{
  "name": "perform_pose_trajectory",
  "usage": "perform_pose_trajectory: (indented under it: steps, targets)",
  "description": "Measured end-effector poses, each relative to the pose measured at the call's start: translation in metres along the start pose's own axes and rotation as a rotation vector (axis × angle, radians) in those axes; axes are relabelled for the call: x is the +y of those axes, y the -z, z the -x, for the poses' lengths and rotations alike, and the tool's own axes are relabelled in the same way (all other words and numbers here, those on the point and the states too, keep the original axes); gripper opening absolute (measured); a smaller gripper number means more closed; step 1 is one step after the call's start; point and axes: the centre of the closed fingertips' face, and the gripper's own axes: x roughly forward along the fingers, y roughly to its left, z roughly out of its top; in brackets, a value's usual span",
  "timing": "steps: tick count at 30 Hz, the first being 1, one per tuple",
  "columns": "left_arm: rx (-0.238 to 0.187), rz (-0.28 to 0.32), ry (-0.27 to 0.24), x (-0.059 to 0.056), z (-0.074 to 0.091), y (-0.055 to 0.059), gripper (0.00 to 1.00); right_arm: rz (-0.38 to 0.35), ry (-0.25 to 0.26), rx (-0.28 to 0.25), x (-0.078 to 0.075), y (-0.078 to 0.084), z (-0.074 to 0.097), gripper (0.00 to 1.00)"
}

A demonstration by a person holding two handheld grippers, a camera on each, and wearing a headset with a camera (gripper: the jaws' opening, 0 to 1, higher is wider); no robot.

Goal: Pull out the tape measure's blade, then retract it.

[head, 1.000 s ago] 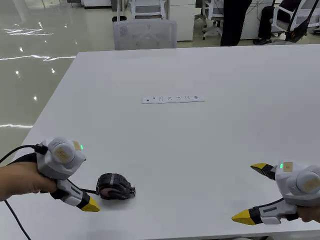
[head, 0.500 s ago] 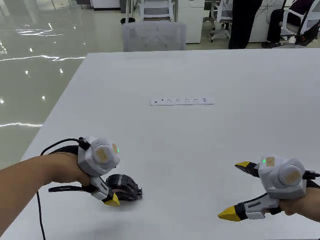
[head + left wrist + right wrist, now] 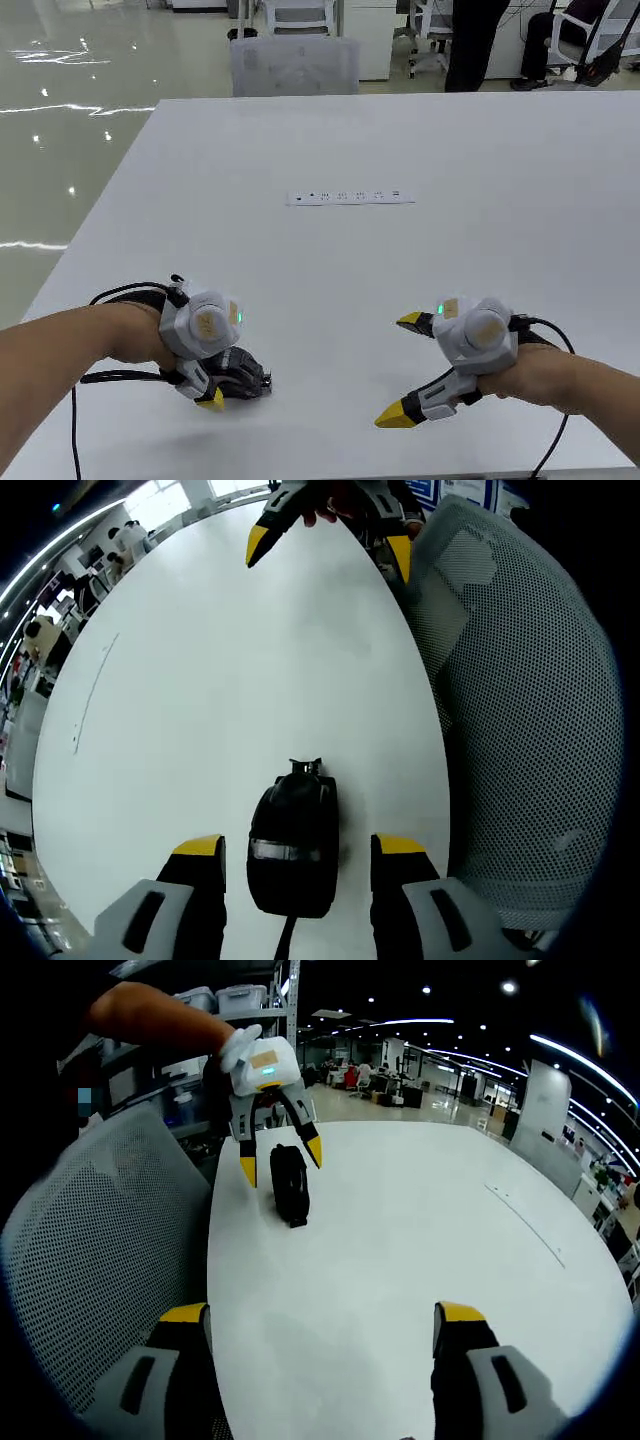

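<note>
The black tape measure [image 3: 244,378] lies near the table's front left edge, its blade in. My left gripper [image 3: 222,390] is open and straddles it. In the left gripper view the tape measure [image 3: 292,845] sits between the yellow fingertips [image 3: 200,845] with a small gap on each side. My right gripper [image 3: 403,368] is open with nothing between its tips, hovering over the table to the right of the tape measure and pointing at it. The right gripper view has the tape measure [image 3: 290,1185] straight ahead under the left gripper [image 3: 281,1160].
A white power strip [image 3: 350,197] lies mid-table. A grey chair [image 3: 293,65] stands at the far edge. A mesh chair back [image 3: 520,700] is close behind the near edge. People sit and stand in the background. The white table [image 3: 330,280] is bare between the grippers.
My left gripper has come over the tape measure and now straddles it. My right gripper has moved left, toward the middle of the table.
</note>
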Motion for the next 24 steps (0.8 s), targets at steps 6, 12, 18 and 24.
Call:
perform_pose_trajectory:
  steps: [6,12,18,24]
  targets:
    - [0.009,0.067,0.001,0.004,-0.003,-0.001,0.43,0.03,-0.004,0.003,-0.001,-0.007,-0.006,0.87]
    - [0.022,0.019,0.014,0.003,-0.005,-0.002,0.35,0.056,-0.009,-0.016,-0.006,-0.017,-0.012,0.81]
    - [0.046,0.019,0.022,0.0,-0.009,-0.001,0.32,0.086,-0.049,0.01,0.003,-0.017,-0.027,0.78]
    - [0.041,0.031,0.035,0.001,-0.009,0.001,0.32,0.06,-0.089,0.046,0.007,-0.019,-0.059,0.66]
